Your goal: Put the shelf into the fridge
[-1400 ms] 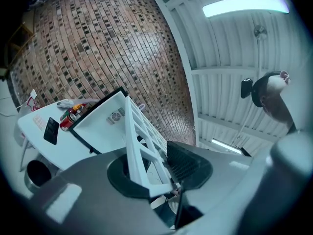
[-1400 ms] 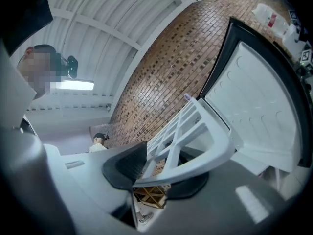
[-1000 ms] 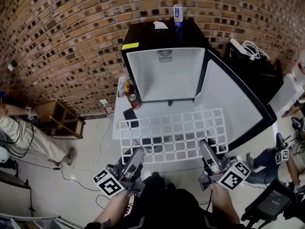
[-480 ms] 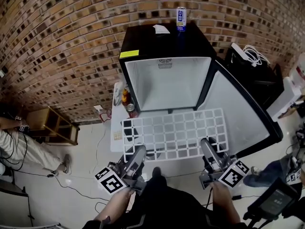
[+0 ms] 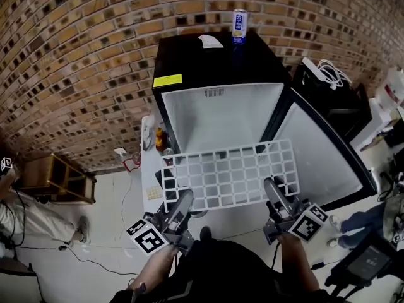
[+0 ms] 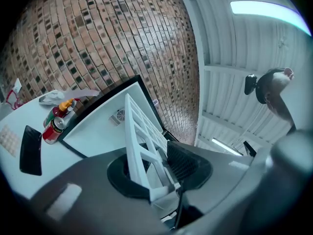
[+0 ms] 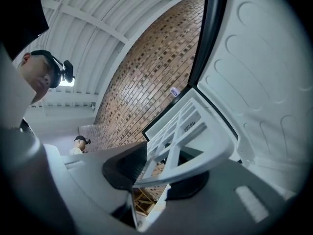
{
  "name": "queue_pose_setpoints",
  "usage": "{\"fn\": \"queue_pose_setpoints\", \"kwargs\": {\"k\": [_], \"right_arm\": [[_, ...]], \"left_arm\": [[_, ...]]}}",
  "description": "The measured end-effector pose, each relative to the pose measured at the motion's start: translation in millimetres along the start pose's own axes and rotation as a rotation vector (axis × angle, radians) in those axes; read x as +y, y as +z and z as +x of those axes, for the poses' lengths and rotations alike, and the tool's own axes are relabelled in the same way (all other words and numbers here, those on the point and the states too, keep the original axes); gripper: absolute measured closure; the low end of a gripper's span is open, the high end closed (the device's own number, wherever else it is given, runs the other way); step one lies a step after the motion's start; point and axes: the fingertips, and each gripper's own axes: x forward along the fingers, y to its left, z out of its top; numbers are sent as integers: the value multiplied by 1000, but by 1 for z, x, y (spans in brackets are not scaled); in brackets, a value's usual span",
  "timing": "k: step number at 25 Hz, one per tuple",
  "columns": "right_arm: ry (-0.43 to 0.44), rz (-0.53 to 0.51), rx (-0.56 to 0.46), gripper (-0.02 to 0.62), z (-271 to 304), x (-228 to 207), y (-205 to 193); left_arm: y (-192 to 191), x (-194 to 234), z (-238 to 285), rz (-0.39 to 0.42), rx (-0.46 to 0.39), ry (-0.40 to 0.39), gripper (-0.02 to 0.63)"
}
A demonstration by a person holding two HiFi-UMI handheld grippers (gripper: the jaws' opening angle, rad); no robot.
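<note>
A white grid shelf [image 5: 230, 174] hangs level in front of the open black fridge [image 5: 208, 65], its far edge at the mouth of the white cavity [image 5: 218, 115]. My left gripper [image 5: 184, 201] is shut on the shelf's near left edge, seen as white bars [image 6: 142, 143] between the jaws. My right gripper [image 5: 273, 191] is shut on the near right edge, where the shelf's corner [image 7: 188, 138] crosses its jaws. The fridge door [image 5: 315, 153] stands swung open to the right.
A blue can [image 5: 238, 27] and a paper slip [image 5: 210, 41] sit on the fridge top. On the white table [image 5: 146, 169] left of the fridge are a red can [image 6: 53, 129], bottles and a black phone [image 6: 30, 150]. A wooden crate [image 5: 53, 175] stands at left; a person [image 5: 28, 213] stands beside it.
Both grippers have carried the shelf up and forward towards the fridge; its far edge now reaches the cavity opening. The view has closed in on the fridge.
</note>
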Motion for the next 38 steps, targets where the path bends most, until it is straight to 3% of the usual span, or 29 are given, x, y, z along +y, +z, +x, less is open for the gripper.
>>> {"fn": "queue_pose_setpoints", "kwargs": {"k": [7,13,21,38], "right_arm": [[-22,8,-8,471,35,-9,2],[-90,14,-8,469,57,-21,4],[-121,34,10,469,74,-48,11],[-64,89,31,469,102,-95,35]], "left_arm": [[22,29,18,-14,40,-19,506],[33,53,39,-32,63,-27,505],[34,73,67,-66,90,-4,505],[40,82,111,-47,106,67,505]]}}
